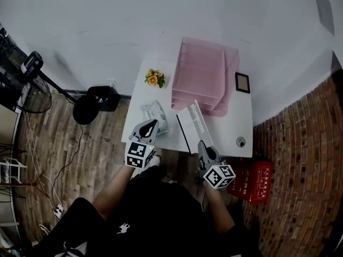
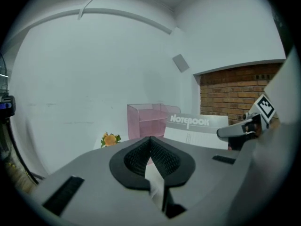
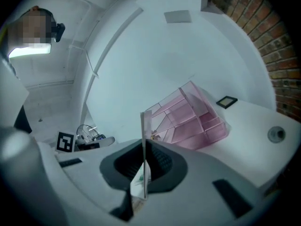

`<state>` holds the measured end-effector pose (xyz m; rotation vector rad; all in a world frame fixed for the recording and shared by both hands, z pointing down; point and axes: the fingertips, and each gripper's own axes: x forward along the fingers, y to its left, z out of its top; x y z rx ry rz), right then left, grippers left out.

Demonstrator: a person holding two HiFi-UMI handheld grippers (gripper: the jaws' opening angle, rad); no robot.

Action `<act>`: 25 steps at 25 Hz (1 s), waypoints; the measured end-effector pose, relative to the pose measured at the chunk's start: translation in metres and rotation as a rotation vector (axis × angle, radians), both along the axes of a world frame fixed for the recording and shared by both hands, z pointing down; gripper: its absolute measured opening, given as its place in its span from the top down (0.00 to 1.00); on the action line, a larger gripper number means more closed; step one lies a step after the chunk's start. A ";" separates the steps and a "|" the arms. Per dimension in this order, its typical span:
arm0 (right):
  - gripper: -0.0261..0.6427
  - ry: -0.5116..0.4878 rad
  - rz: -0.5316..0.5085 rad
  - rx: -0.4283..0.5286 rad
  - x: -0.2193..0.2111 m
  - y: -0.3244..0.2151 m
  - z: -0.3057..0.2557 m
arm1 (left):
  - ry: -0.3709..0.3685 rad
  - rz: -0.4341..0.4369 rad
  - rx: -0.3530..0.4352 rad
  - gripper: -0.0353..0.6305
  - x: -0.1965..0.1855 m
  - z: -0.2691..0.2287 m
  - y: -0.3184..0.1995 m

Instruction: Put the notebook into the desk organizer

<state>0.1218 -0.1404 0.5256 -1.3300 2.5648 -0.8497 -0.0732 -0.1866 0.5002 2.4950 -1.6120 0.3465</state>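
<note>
Two grippers in play | we have our right gripper (image 1: 202,143) clamped on the notebook (image 1: 195,123) at its near edge | notebook tilted up over the white table (image 1: 241,119), just in front of the pink desk organizer (image 1: 206,74), not yet inside | our left gripper (image 1: 153,123) has its jaws together on nothing, by the tissue pack (image 1: 156,113)

Inspector: Left gripper (image 2: 150,141)?
Clerk: Jaws together, nothing between them, in front of the desk organizer (image 2: 145,119).
Inspector: Beside the desk organizer?
Clerk: Flowers (image 2: 109,139) just left; notebook (image 2: 197,130) raised at right, right gripper (image 2: 225,133) at its far edge.
</note>
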 end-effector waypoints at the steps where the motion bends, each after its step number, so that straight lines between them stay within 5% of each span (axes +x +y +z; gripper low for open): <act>1: 0.94 -0.024 0.009 -0.013 0.000 -0.002 0.002 | 0.002 0.011 -0.009 0.94 0.002 0.002 -0.005; 25: 0.94 -0.453 0.115 -0.262 0.012 -0.016 0.067 | -0.004 0.102 -0.107 0.94 0.031 0.035 -0.053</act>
